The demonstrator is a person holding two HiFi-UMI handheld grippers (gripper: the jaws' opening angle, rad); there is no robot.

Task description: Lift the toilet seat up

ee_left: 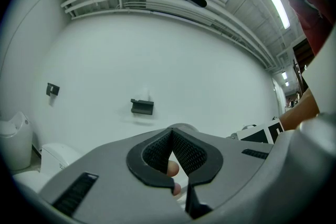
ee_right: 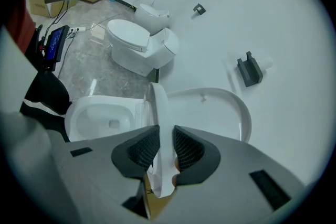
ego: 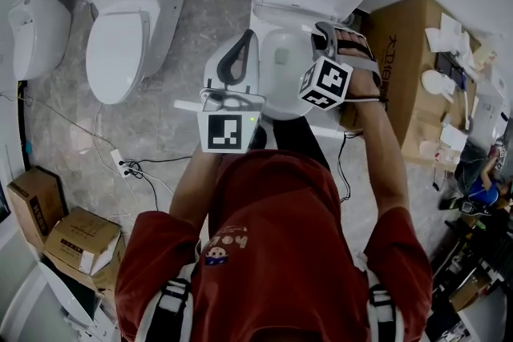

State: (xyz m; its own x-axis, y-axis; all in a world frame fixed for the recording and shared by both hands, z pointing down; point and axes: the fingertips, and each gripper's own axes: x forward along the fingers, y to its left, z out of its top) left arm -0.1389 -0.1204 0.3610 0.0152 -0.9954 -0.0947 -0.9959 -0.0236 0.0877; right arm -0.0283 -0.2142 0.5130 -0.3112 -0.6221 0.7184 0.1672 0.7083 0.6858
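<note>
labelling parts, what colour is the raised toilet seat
White; the toilet seat shows best in the right gripper view.

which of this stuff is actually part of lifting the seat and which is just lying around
In the job: toilet seat, clamped in the right gripper; raised lid behind it; bowl.

Lying about: other toilets, cardboard boxes, floor cables; left gripper, shut on nothing.

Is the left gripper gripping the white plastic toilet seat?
No, the left gripper is shut on nothing, facing the white wall.
</note>
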